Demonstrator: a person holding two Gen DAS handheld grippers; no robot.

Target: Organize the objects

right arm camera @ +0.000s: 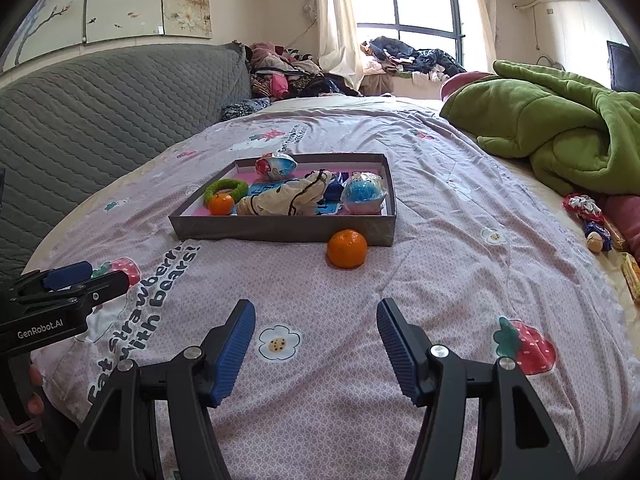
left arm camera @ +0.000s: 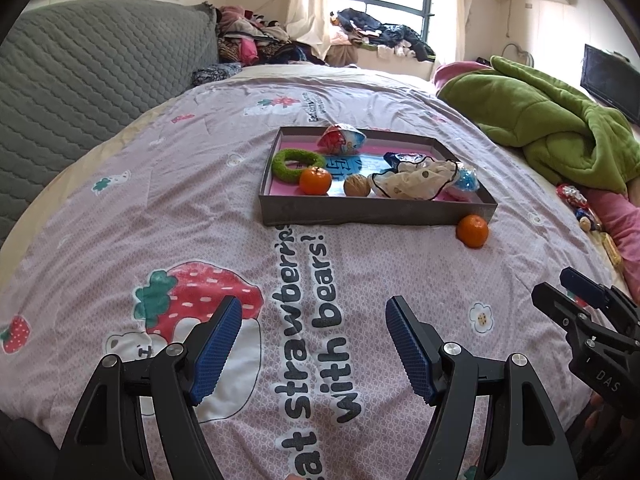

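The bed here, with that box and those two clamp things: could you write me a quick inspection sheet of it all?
Surface: bedspread printed with strawberries and bears.
Job's things: grey tray holding a green ring, one tangerine, a walnut, a cloth pouch and wrapped toys; a second tangerine lies outside, beside the tray's front wall.
Clutter: green blanket; wrapped sweets at the bed's right edge.
Grippers: left gripper and right gripper both open, empty, above the bedspread.
Cables: nothing seen.
Surroundings: grey headboard, clothes pile by the window.
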